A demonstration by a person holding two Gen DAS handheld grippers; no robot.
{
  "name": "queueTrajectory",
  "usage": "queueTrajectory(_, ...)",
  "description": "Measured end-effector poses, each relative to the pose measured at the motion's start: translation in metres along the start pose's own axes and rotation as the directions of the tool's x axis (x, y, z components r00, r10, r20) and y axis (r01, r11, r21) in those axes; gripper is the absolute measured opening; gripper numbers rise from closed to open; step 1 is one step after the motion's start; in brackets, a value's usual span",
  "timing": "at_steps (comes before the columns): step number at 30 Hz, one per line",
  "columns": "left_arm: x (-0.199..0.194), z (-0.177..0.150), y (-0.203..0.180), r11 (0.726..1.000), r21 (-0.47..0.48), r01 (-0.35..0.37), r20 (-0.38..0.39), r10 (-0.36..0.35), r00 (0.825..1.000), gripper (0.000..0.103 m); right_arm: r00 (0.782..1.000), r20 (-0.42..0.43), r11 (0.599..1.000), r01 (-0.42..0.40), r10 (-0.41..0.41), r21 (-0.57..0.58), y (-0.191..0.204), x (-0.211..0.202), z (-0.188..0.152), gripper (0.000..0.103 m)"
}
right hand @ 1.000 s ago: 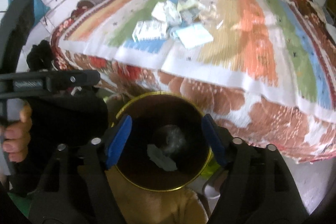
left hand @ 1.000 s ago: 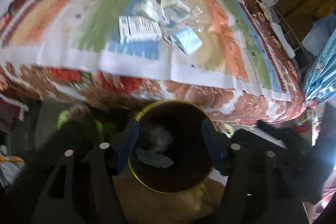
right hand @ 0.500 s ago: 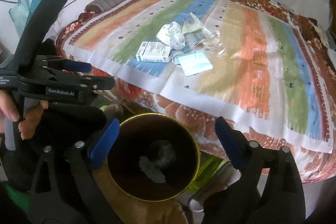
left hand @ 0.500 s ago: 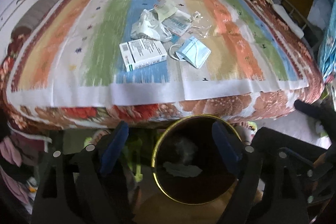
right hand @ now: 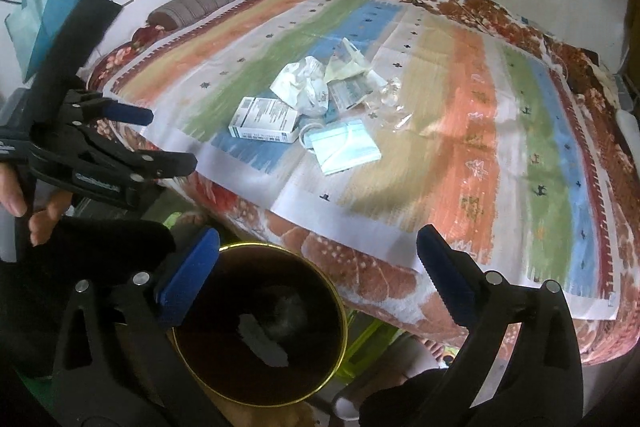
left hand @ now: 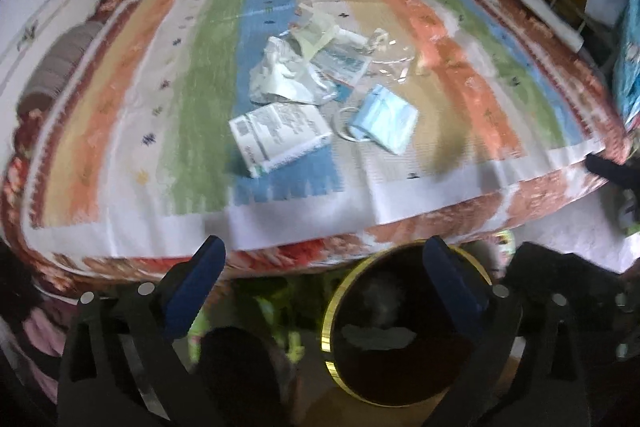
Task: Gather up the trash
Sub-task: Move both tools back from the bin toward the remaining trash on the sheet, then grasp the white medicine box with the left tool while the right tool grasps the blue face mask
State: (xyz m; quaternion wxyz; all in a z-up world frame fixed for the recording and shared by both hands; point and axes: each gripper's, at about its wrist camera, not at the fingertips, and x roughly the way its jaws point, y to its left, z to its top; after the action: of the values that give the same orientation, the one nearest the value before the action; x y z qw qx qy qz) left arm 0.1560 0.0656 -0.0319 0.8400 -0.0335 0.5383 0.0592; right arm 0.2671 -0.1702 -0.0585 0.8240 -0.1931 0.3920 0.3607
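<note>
So the trash is all in one loose pile on the striped bedspread (right hand: 460,131), roughly mid-bed, a reach away from both grippers. Closest to the bed's edge are the white carton (right hand: 266,123) and the blue face mask (right hand: 344,147), lying just beside each other. Behind them: crumpled white paper (right hand: 304,87), a yellowish wrapper (right hand: 348,65) and some clear plastic film (right hand: 394,107).

My guess is everything here weighs next to nothing. The carton looks like the only stiff piece, so pinch it across its narrow sides (squeeze hard and it'll probably cave). The mask is floppy; I'd grab the pleated body rather than fish for an ear loop. The paper wad should just squash into a grip. The film looks slippery and flat, likely the fiddly one.

The gold-rimmed bin (right hand: 260,331) sits on the floor right against the bed, under both grippers. It's dark inside, with a pale scrap and something greyish at the bottom, otherwise mostly empty.

The left gripper (left hand: 324,275) and right gripper (right hand: 316,263) are both opening up, jaws spread wide, nothing between them.
</note>
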Motion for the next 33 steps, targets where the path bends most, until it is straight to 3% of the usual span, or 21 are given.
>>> queueTrajectory(13, 0.023, 0.023, 0.007, 0.989, 0.132, -0.072, 0.003, 0.072, 0.997, 0.097, 1.0, -0.031, 0.995, -0.003, 0.006, 0.1, -0.014, 0.035, 0.024, 0.094)
queueTrajectory(24, 0.072, 0.034, 0.03, 0.967, 0.255, -0.005, -0.018, 0.01, 1.0, 0.097, 0.996, -0.082, 0.982, 0.037, -0.022, 0.186, -0.029, 0.083, 0.045, 0.094)
queueTrajectory(33, 0.102, 0.043, 0.024, 0.911, 0.409, 0.05, -0.026, -0.043, 0.999, 0.097, 0.997, -0.071, 0.96, 0.045, -0.026, 0.277, -0.04, 0.119, 0.06, 0.094)
